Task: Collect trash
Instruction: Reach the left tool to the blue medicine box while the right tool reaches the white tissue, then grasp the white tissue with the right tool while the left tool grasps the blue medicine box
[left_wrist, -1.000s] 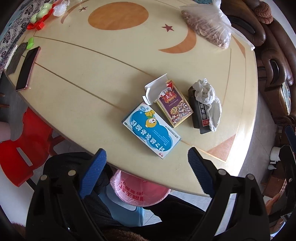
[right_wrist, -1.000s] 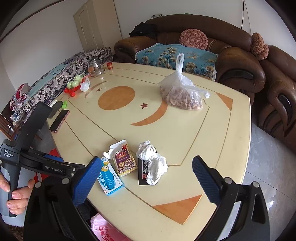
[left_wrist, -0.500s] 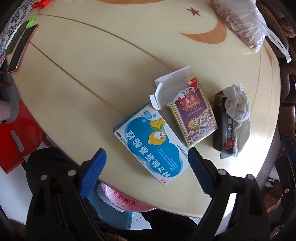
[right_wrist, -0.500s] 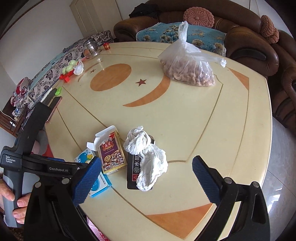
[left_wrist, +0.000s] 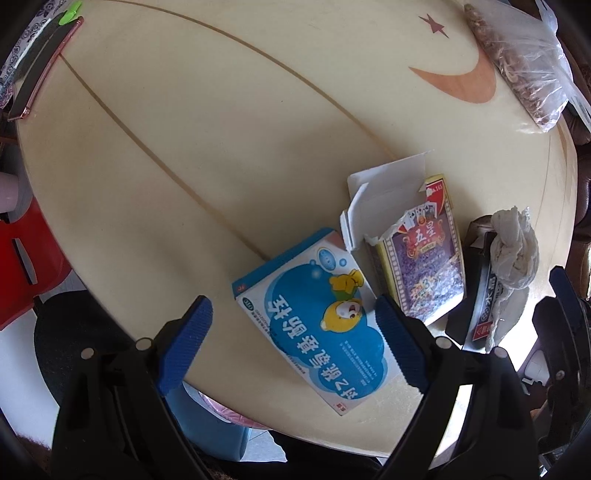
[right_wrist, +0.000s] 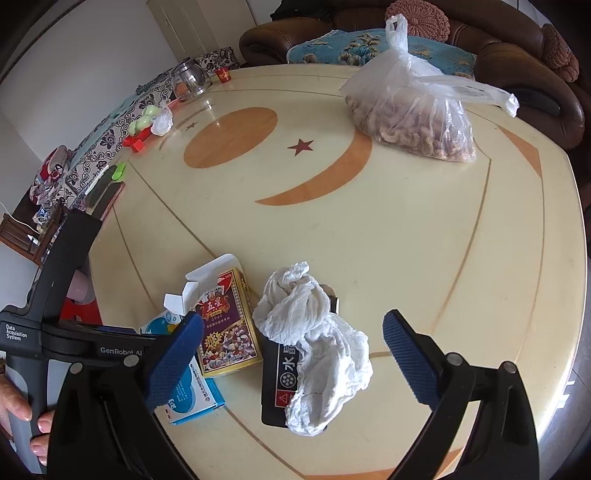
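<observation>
Cream round table (right_wrist: 369, 229) in a living room, brown sofa (right_wrist: 517, 62) behind. Near its front edge, untouched: blue box (left_wrist: 314, 325), card box (left_wrist: 424, 266) with flap open, crumpled tissue (right_wrist: 317, 339) draped over a black box (right_wrist: 277, 384). Left gripper (left_wrist: 291, 332) spread wide over the blue box, holding nothing. Right gripper (right_wrist: 291, 354) likewise apart above the tissue. Nothing collected yet, by the look of it.

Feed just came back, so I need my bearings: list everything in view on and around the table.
blue box: 1, blue-white, near edge
card box: 1, purple-gold, flap open, beside blue box
black box: 1, black, under tissue
tissue: 1, white, crumpled
plastic bag: 1, clear, far side
phone: 1, pink-edged, left edge
glass jug: 1, far edge
table: 1, cream
left tongs: open, over blue box
right tongs: open, over tissue
</observation>
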